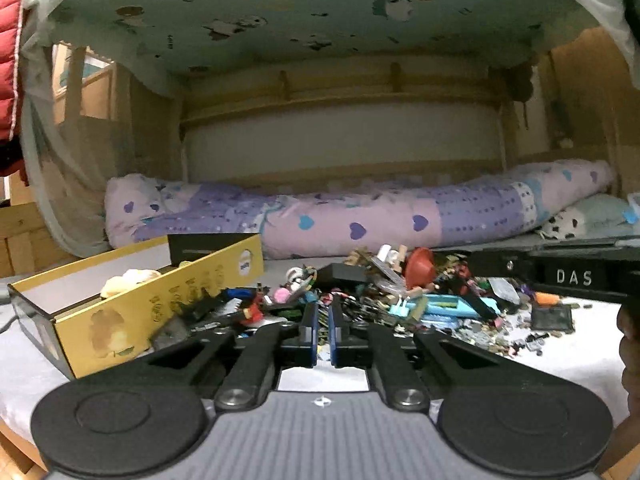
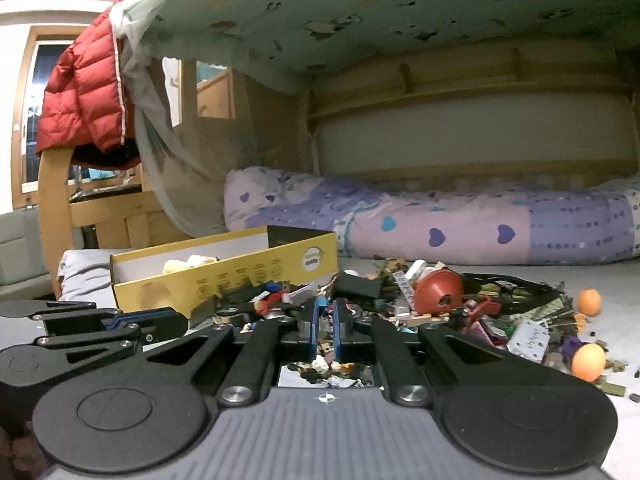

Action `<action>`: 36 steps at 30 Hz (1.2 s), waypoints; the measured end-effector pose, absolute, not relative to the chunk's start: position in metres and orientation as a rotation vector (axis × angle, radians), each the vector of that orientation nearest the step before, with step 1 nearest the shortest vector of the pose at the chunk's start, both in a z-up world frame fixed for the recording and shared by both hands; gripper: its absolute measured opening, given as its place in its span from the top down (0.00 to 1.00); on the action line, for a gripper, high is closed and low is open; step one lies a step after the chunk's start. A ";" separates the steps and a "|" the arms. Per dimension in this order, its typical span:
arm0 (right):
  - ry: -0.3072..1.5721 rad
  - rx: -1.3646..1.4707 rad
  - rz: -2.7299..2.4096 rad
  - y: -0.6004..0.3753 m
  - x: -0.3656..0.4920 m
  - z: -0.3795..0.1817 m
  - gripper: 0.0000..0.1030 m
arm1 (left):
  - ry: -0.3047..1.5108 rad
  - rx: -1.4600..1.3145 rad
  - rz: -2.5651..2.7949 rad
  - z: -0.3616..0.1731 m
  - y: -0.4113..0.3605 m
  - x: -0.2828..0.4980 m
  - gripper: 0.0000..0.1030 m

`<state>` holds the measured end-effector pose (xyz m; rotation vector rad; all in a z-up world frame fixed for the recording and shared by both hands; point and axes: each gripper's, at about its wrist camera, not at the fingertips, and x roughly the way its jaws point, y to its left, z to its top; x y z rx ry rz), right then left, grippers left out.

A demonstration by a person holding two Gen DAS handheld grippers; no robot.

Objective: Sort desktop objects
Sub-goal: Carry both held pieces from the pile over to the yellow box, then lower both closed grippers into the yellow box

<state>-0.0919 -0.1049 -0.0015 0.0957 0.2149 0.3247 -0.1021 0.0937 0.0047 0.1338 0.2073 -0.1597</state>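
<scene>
Both claws are closed on nothing: the left claw and the right claw point at the toy pile on the bed. Only the right view shows two orange balls; only the left shows a black case. A yellow box sits left, a quilt behind.

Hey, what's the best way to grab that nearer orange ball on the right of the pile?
Probably take the orange ball across its widest middle, coming from above: it is round, so an off-centre pinch would likely squirt it away, and the clutter pile crowds its left side.
</scene>
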 end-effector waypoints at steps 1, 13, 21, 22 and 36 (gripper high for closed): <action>0.219 0.091 0.320 -0.103 -0.090 0.000 0.91 | 0.208 0.129 -0.156 0.006 0.096 -0.102 0.94; 0.222 0.103 0.373 -0.082 -0.074 0.009 0.91 | 0.186 0.121 -0.022 0.024 0.134 -0.099 0.94; 0.215 0.059 0.445 -0.062 -0.070 0.016 0.91 | 0.162 0.151 0.027 0.028 0.151 -0.104 0.94; 0.215 0.058 0.452 -0.059 -0.070 0.017 0.91 | 0.161 0.156 0.029 0.028 0.152 -0.105 0.94; 0.241 0.055 0.563 -0.022 -0.056 0.018 0.91 | 0.162 0.123 0.107 0.033 0.188 -0.108 0.92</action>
